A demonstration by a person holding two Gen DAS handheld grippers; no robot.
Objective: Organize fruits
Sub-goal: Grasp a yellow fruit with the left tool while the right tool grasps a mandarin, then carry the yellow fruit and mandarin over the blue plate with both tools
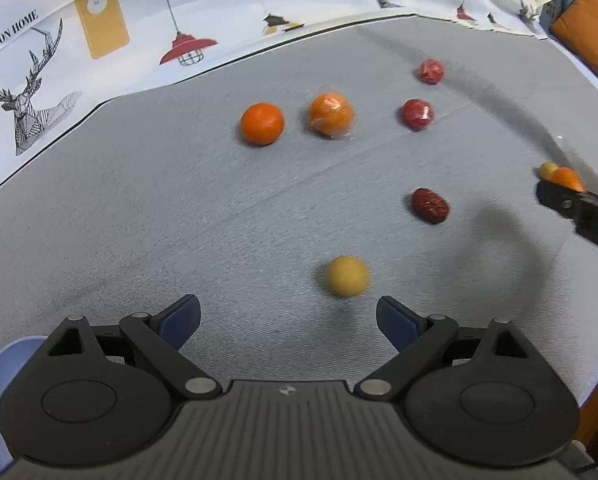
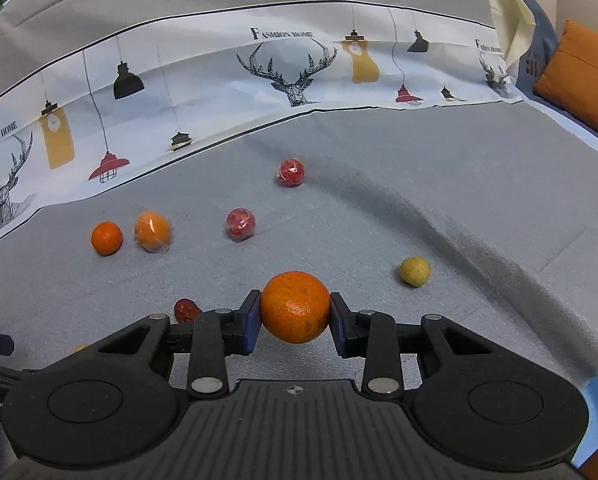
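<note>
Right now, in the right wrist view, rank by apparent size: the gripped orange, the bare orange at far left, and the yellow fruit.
1. Gripped orange, though nearest the camera.
2. Bare orange and yellow fruit look alike; no ranking.

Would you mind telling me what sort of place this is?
Probably a home living room: a grey cloth-covered table, a printed "Fashion Home" cloth behind it, and an orange cushion to the right.

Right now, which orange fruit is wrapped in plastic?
The middle wrapped orange, glossy with crinkled film; the bare orange beside it and the orange in the right claw are unwrapped.
</note>
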